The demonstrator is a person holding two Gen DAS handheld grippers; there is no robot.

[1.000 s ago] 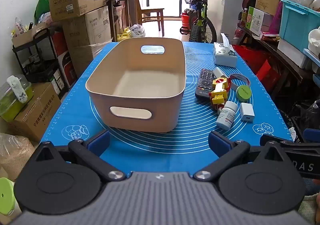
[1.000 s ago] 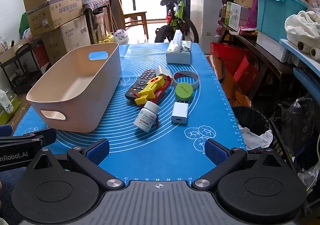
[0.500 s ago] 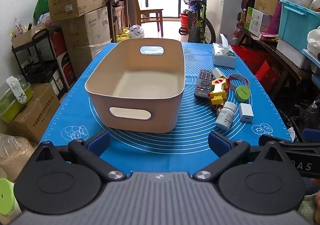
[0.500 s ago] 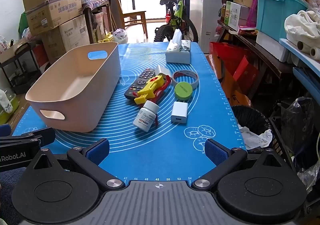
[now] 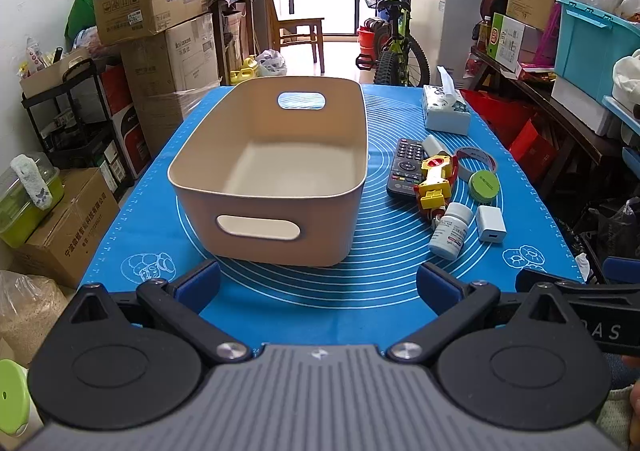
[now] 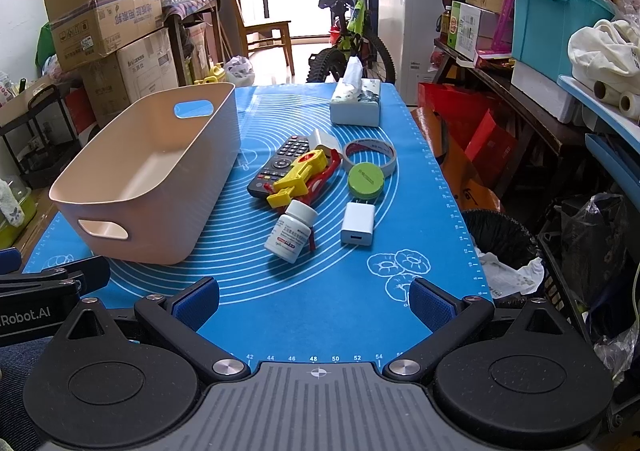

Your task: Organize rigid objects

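An empty beige bin (image 5: 272,171) (image 6: 152,175) stands on the blue mat (image 5: 320,311). To its right lie a black remote (image 6: 280,167), a yellow and red toy tool (image 6: 304,177), a white pill bottle (image 6: 294,231), a white charger (image 6: 358,229), a green round tin (image 6: 366,181) and a tape roll (image 6: 370,155). My left gripper (image 5: 318,287) is open and empty, in front of the bin at the near edge. My right gripper (image 6: 314,301) is open and empty, short of the pill bottle.
A tissue box (image 6: 356,105) stands at the far right of the mat. The table's right edge drops to a bin with crumpled paper (image 6: 504,251). Cardboard boxes (image 5: 160,23) stack on the left; a bicycle (image 5: 394,39) stands behind.
Both grippers have drifted very slightly; the scene sits a touch lower and closer. Nothing on the mat has moved.
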